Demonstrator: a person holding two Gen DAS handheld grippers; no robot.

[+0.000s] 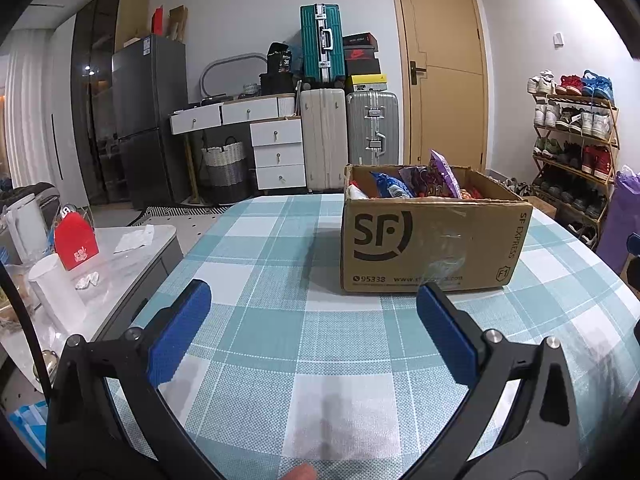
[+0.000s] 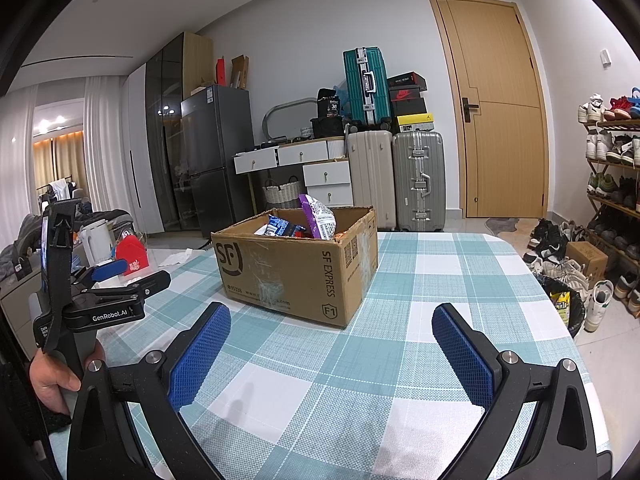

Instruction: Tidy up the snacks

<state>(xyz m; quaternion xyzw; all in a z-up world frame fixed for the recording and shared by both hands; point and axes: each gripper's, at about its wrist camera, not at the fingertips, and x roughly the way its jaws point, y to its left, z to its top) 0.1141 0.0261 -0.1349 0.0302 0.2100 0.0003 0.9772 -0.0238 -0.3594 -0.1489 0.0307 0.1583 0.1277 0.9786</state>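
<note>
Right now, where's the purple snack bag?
In both views the purple snack bag stands upright inside the open cardboard box, ahead of both open grippers.

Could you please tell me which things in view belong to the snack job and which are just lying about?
Job:
cardboard box
purple snack bag
blue snack bag
left tool, open
right tool, open

Lying about:
red carton
white cup
suitcases
shoe rack

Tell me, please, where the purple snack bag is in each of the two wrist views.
Left wrist view: the purple snack bag stands up out of the cardboard box, right of centre, above the box's front wall.
Right wrist view: the purple snack bag sticks out of the same box, near the centre.
Shared landmark: the teal suitcase at the back wall.
</note>
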